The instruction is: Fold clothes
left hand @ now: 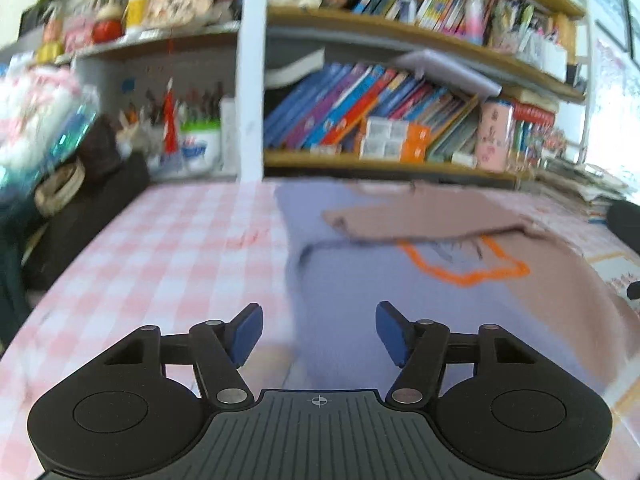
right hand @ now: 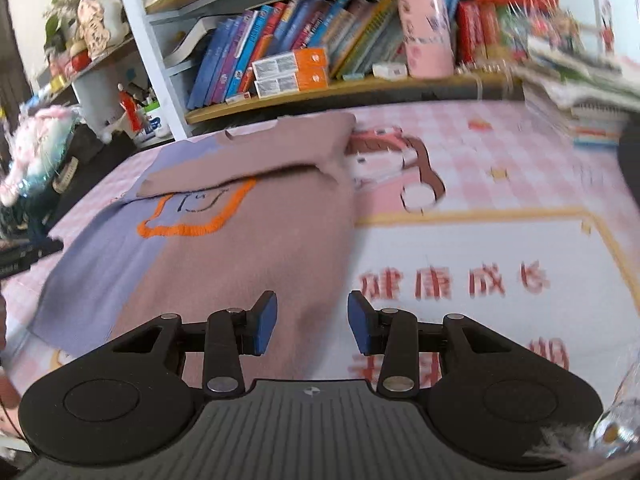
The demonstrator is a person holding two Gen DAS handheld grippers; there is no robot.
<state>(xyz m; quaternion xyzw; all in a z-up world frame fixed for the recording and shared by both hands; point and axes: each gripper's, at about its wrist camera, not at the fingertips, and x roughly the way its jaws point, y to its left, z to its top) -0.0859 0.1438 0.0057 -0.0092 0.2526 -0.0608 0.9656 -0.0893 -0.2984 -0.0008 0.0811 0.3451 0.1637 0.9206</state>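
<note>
A sweater, half lilac and half dusty pink with an orange outline on the chest [left hand: 464,276] [right hand: 192,224], lies flat on the pink checked tablecloth. One pink sleeve [left hand: 420,220] [right hand: 256,152] is folded across its upper part. My left gripper [left hand: 319,334] hovers over the sweater's lilac left edge near the hem, jaws open, nothing between the blue pads. My right gripper [right hand: 312,322] hangs over the pink right edge near the hem, jaws partly open and empty.
Bookshelves [left hand: 380,120] [right hand: 304,52] packed with books stand along the table's far edge. A pen holder [left hand: 196,140] and dark clutter [left hand: 80,200] crowd the far left. A stack of papers [right hand: 580,76] sits at the far right. The cloth [right hand: 480,240] bears a printed cartoon and red characters.
</note>
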